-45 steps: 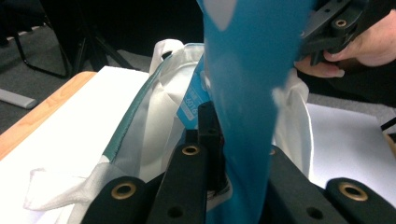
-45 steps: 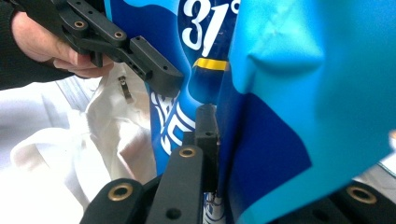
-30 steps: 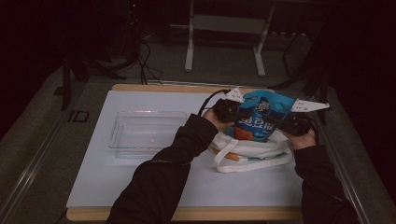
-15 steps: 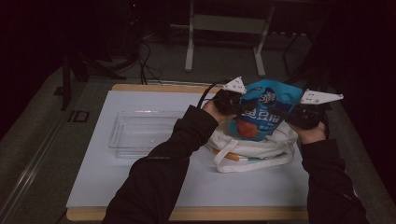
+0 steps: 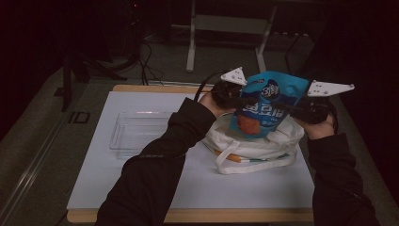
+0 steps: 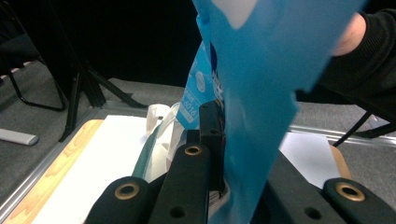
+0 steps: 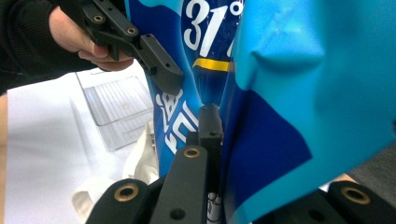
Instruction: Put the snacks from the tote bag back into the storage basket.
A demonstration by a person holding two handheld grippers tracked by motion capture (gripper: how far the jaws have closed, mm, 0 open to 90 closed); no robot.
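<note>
Snack bag, glossy blue plastic film with white lettering and an orange patch (image 5: 262,107): held upright in the air between two hand-held grippers, directly above a slumped white cloth tote bag (image 5: 254,143). Its lower edge hangs just at the tote's open mouth; whether it touches the cloth cannot be told.

Left gripper (image 5: 234,93): black jaws pressed together on the snack bag's left edge, film pinched flat between them in the left gripper view (image 6: 243,140).

Right gripper (image 5: 301,106): jaws likewise clamped on the right edge, blue film folded around the pad in the right gripper view (image 7: 261,140). A grip on each side keeps the soft bag spread and upright, judged the likeliest way to draw it clear of the tote without snagging.

Tote bag: lies crumpled on the right half of the mat, handles trailing toward the person, an orange-and-white item showing at its opening (image 5: 230,157).

Clear shallow rectangular plastic tray (image 5: 136,129): left of the tote, well apart, holding nothing; judged the probable destination.

Surface: white mat (image 5: 155,188) on a wood-edged table (image 5: 188,215).

Room: dim, grey floor, loose cables and metal stand legs (image 5: 190,47) behind the table.
</note>
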